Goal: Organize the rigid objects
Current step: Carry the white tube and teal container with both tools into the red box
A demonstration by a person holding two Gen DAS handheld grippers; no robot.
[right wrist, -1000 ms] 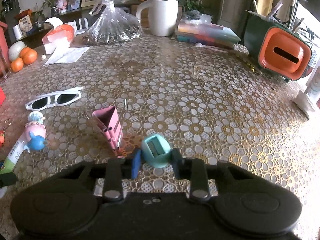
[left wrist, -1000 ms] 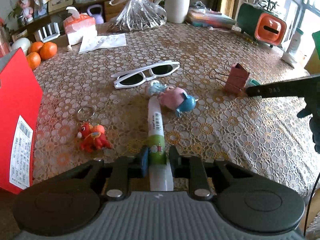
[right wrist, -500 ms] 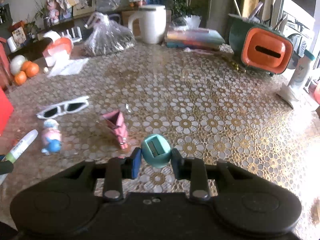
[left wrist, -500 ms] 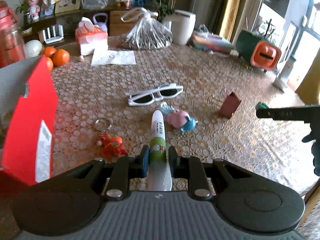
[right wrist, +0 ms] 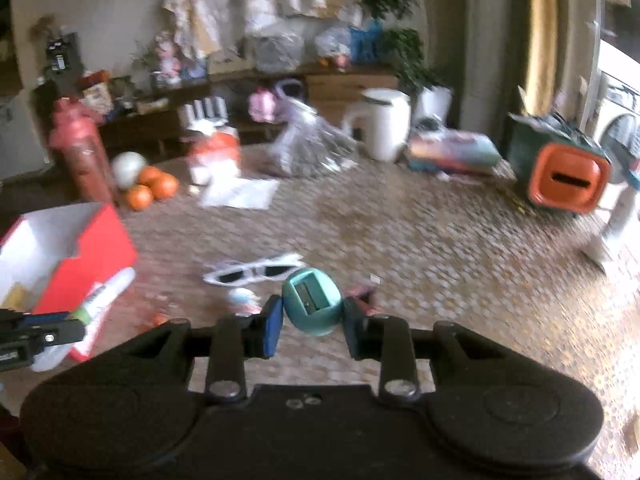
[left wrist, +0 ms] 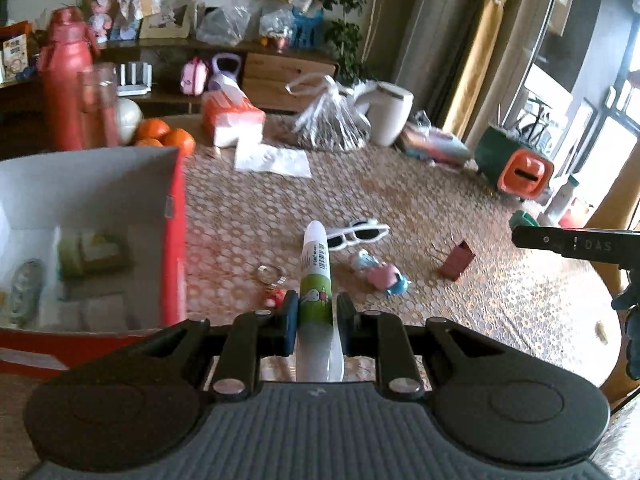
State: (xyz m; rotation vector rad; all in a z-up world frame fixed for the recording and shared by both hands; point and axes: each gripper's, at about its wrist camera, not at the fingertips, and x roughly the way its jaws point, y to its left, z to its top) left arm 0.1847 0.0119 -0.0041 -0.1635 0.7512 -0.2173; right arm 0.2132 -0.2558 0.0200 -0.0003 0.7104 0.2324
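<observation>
My left gripper (left wrist: 316,314) is shut on a white and green tube (left wrist: 316,276), held in the air above the table. My right gripper (right wrist: 311,316) is shut on a small teal sharpener (right wrist: 311,306), also lifted. On the patterned tablecloth lie white sunglasses (left wrist: 358,234), a pink and blue pig toy (left wrist: 384,276), a red keychain figure (left wrist: 274,296) with a ring, and a dark red binder clip (left wrist: 458,260). An open red box (left wrist: 174,240) with a white inside stands at the left and holds several small items.
At the back of the table are oranges (left wrist: 168,136), a red bottle (left wrist: 68,96), a tissue pack (left wrist: 232,118), a plastic bag (left wrist: 332,124), a white mug (left wrist: 390,112), books (left wrist: 436,146) and a green and orange holder (left wrist: 520,170). The table edge curves at the right.
Both grippers have risen from the table with their objects, the tube and the sharpener. The left view has swung left, so the inside of the red box now shows.
</observation>
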